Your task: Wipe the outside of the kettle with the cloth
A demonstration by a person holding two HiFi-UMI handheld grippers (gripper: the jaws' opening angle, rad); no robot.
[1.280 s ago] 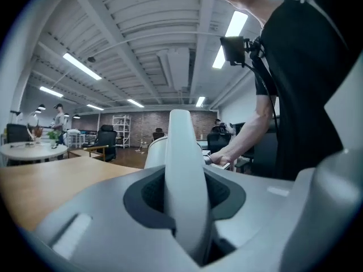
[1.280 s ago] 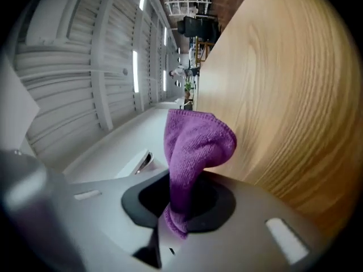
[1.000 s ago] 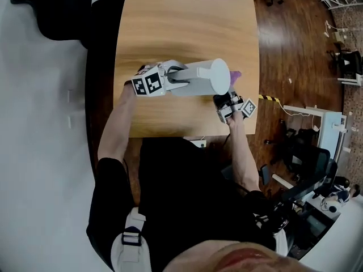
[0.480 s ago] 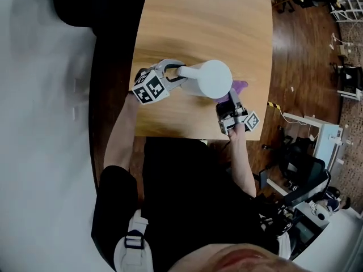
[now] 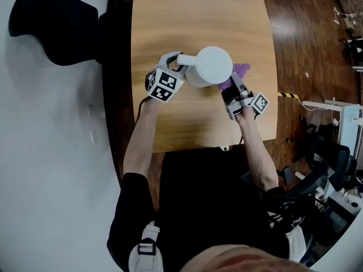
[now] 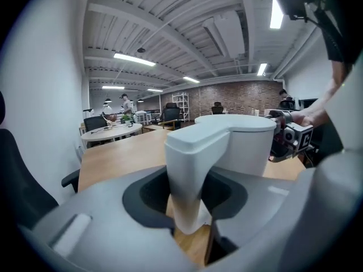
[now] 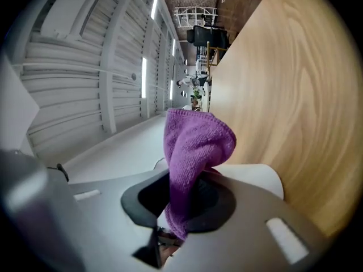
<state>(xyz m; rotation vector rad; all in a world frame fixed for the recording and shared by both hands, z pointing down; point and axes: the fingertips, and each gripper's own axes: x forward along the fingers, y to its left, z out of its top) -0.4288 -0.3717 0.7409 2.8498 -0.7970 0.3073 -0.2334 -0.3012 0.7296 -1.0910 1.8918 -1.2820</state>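
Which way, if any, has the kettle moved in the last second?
Yes. The kettle, earlier tipped toward the right edge of the table, is now upright.

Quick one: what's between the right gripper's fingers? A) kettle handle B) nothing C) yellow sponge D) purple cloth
D: the right gripper view shows the purple cloth bunched up and pinched between the fingers of the right gripper.
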